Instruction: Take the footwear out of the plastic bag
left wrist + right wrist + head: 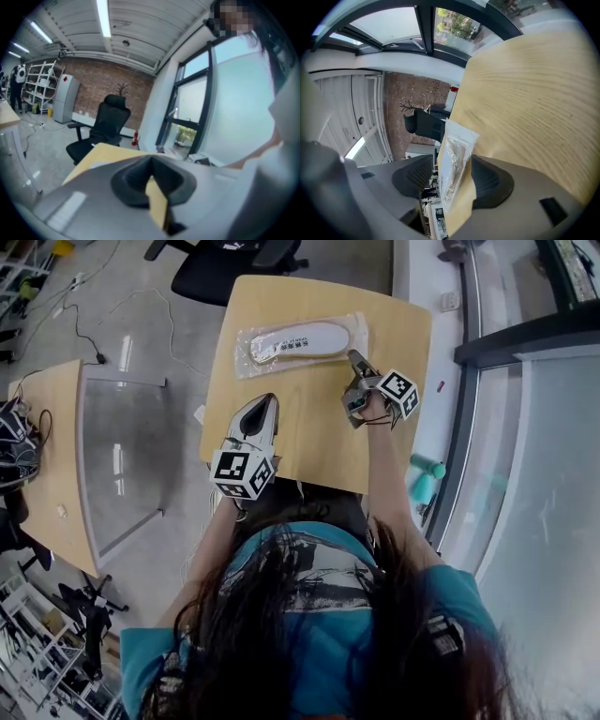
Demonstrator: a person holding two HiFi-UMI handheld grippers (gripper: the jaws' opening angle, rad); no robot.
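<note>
A clear plastic bag (251, 349) with a pale shoe insole (305, 338) inside lies flat at the far side of the wooden table (309, 442). My right gripper (354, 356) stands just off the bag's right end, open, its jaws apart. In the right gripper view the bag (454, 161) shows in the gap of my right gripper (451, 179), and neither pad presses on it. My left gripper (263, 400) hovers over the near left of the table, shut with nothing in it. In the left gripper view my left gripper (151, 177) points over the table (101, 152).
A black office chair (239, 266) stands beyond the table's far edge and shows as the chair (105, 126) in the left gripper view. A glass-topped table (122, 456) is to the left. A teal bottle (427, 474) lies on the floor at the right, by the window wall.
</note>
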